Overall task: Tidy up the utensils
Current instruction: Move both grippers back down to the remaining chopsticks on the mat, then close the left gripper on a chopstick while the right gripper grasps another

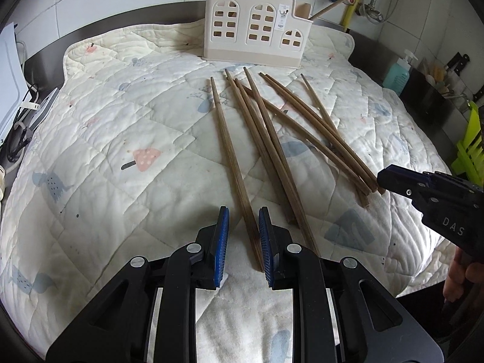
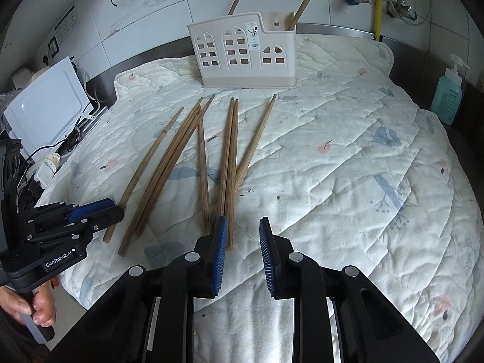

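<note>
Both tongs, left (image 1: 243, 236) and right (image 2: 243, 246), stand narrowly apart, empty; two chopsticks (image 2: 305, 1) sit in the holder (image 2: 242, 51), eight chopsticks (image 1: 272, 139) remain mid-frame.

Chopsticks (image 1: 266, 139) lie on quilt (image 1: 121, 121) w/ utensil holder (image 1: 254, 30) behind them.
</note>
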`<action>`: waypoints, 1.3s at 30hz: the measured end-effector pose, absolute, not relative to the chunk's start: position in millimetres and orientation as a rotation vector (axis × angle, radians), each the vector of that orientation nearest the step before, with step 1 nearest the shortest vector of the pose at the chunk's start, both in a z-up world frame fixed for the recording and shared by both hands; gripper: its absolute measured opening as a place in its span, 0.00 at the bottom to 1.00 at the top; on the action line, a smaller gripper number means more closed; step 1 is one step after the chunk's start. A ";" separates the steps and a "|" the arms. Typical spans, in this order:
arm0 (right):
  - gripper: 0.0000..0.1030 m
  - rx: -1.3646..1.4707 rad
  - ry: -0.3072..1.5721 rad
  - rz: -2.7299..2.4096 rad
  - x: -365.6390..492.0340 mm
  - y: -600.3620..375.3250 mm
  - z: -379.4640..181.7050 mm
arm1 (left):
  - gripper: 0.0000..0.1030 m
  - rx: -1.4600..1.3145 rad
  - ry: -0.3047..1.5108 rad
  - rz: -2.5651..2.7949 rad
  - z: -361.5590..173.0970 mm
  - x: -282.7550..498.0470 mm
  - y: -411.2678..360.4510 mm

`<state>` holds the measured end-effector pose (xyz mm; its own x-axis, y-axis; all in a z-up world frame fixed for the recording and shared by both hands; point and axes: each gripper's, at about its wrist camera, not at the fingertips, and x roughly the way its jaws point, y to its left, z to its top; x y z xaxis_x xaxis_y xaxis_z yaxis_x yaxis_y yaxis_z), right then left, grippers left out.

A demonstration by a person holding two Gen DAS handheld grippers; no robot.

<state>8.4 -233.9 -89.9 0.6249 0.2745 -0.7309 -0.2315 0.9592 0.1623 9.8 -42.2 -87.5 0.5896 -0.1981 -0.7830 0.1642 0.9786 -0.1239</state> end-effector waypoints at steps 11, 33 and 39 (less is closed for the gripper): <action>0.17 0.028 0.874 0.313 14.6 -223.1 -98.5 | 0.20 -0.014 0.912 -0.193 -89.8 16.4 -46.0; 0.07 0.049 0.796 0.287 9.0 -227.5 -77.6 | 0.06 -0.074 0.883 -0.167 -87.2 25.0 -33.1; 0.07 0.042 0.730 0.280 6.0 -230.6 -50.4 | 0.05 -0.087 0.818 -0.164 -70.1 21.3 -23.4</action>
